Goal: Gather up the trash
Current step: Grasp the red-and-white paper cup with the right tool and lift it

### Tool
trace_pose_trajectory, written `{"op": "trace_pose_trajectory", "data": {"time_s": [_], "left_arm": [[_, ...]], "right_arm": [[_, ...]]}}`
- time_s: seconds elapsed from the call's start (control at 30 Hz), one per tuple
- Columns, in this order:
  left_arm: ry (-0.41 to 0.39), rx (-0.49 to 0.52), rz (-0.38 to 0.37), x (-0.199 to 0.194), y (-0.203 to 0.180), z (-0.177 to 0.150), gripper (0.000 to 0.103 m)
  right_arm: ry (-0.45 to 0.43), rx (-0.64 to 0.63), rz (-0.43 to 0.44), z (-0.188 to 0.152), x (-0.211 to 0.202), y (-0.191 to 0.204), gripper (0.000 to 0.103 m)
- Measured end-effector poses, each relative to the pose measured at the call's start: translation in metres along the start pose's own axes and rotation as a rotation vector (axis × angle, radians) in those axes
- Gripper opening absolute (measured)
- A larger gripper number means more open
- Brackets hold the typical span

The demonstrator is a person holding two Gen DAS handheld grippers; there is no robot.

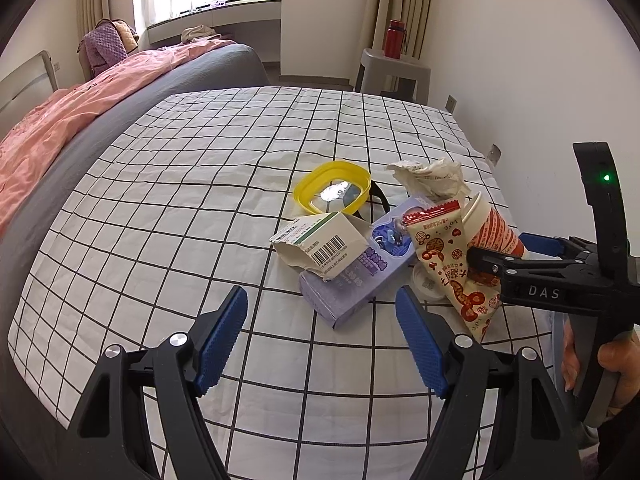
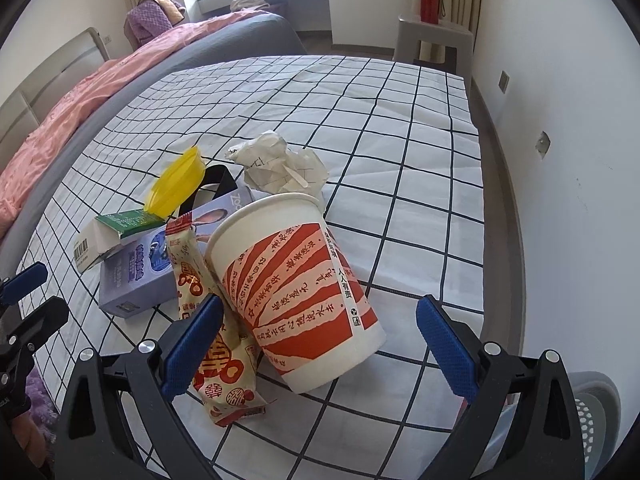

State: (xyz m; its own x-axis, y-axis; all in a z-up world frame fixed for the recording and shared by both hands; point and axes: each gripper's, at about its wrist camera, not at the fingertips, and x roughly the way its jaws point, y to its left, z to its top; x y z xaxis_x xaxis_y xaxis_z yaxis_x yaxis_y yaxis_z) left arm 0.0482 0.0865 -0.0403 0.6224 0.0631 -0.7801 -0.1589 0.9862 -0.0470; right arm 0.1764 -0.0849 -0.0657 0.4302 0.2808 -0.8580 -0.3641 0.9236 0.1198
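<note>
You're holding the right gripper (image 2: 318, 344) with its fingers spread wide, blue pads (image 2: 192, 344) on either side of a paper cup (image 2: 296, 288) but not pressing it. The cup is lying tilted on its side, mouth facing away, red-and-white print up. The left pad is sitting right against a red-and-cream snack wrapper (image 2: 224, 360) that is leaning on the cup's left side and running down toward the near table edge.

You're keeping the left gripper (image 1: 320, 340) released too, fingers wide apart, nothing between them, hovering above the checked tablecloth (image 1: 180, 184) just short of the pile. In its view the right gripper (image 1: 484, 260) is coming in from the right, one finger in front of the wrapper (image 1: 448, 268), the cup (image 1: 492, 228) behind it.

The trash is sitting in one cluster on the right half of the table. A purple box (image 2: 136, 276) is lying flat just left of the wrapper, with a torn white-and-green carton (image 2: 108, 240) resting on its far-left corner. A yellow lid (image 2: 176, 188) is propped up behind them, beside a black loop (image 2: 216, 180). Crumpled paper (image 2: 280, 168) is lying just behind the cup's mouth.

Further out: a pink-covered bed (image 1: 80, 112) on the left, a red bottle (image 2: 430, 2) standing on a grey stool (image 2: 436, 40) past the table, and a grey perforated bin (image 2: 596, 420) at the lower right.
</note>
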Motion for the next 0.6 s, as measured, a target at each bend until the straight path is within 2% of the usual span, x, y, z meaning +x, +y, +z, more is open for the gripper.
{"op": "trace_pose_trajectory", "data": {"time_s": [0.13,0.47,0.6], "left_arm": [[-0.002,-0.001,0.001,0.0,0.0,0.0,0.073],[-0.009,0.006,0.011,-0.001,0.0,0.0,0.073],[-0.01,0.007,0.018,-0.001,0.0,-0.002,0.073]], "right_arm": [[0.004,-0.009,0.009,-0.001,0.003,0.003,0.092],[0.038,0.025,0.062,-0.005,0.0,0.009,0.055],[0.052,0.058,0.088,-0.012,-0.002,0.009,0.055]]}}
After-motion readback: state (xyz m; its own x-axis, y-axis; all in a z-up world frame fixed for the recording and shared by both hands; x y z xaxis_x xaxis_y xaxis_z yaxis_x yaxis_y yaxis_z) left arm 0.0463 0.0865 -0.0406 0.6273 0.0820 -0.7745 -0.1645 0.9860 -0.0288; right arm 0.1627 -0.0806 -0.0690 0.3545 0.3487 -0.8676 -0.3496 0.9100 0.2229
